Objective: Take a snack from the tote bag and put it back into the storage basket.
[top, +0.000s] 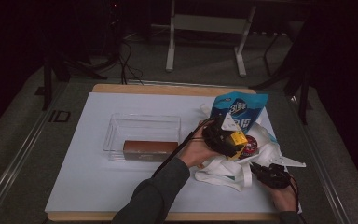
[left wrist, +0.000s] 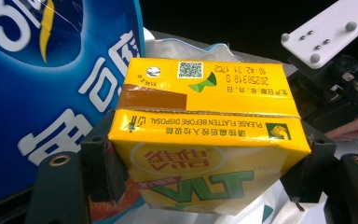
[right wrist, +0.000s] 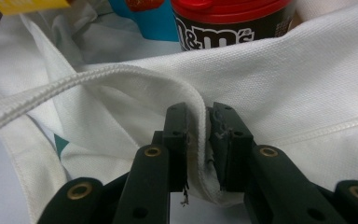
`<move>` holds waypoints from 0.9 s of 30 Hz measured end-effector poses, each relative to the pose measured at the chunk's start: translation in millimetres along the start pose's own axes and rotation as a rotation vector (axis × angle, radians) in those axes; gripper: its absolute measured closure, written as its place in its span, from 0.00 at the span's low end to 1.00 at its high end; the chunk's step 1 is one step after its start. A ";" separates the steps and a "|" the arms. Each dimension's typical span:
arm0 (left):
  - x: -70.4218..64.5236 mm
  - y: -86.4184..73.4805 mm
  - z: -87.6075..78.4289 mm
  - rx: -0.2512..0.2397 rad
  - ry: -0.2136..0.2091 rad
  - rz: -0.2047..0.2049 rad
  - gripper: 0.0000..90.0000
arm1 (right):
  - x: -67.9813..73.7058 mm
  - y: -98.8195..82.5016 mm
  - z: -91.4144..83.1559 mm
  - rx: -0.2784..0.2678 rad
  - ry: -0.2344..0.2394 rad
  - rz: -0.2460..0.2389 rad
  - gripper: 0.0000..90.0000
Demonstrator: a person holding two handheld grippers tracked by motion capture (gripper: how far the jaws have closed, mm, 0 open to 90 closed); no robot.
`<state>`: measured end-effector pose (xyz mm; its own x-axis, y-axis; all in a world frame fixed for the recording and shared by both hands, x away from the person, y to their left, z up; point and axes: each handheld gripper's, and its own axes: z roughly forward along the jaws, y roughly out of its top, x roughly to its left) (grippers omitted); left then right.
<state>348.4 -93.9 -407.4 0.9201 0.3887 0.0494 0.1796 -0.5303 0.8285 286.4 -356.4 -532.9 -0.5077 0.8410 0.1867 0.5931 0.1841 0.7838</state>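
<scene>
- The drink carton [left wrist: 205, 140] is a yellow box with green lettering, a printed date line and a small square code on one face, and a strip of brown tape across the fold at one corner.
- In the left gripper view its print reads upside down; its long axis runs left to right across the gap between the jaws, and a narrow flap face points up toward the camera.
- The left gripper [top: 223, 135] grasps the carton: each jaw presses on one short end, so the box fills the gap from side to side.
- In the high view the carton sits at the right of the worktop [top: 98, 186], lifted just above the white cloth bag [top: 223, 170], with the blue pouch [top: 240, 109] standing just beyond it.
- The right gripper [right wrist: 198, 135] is clenched on the bag's thick hem, pinching a fold of cloth near the right near corner of the worktop.
- A red-lidded candy tub [right wrist: 233, 18] sits inside the bag just past that hem.
- Left of the bag, a clear tray [top: 142, 126] holds a brown box [top: 150, 148] along its near wall.
</scene>
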 end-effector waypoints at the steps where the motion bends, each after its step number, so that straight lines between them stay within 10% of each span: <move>1: 0.0 0.4 -2.0 0.002 -0.001 -0.001 0.32 | 0.0 0.0 0.0 0.000 0.000 0.001 0.84; 27: 10.3 0.8 -51.6 -0.047 0.050 -0.037 0.32 | -0.1 -0.1 0.0 0.001 -0.001 -0.001 0.84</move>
<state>340.1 -51.4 -377.5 0.8943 0.4451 0.0456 0.1952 -0.4798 0.8554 286.4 -356.5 -533.1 -0.5077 0.8413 0.1859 0.5932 0.1849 0.7835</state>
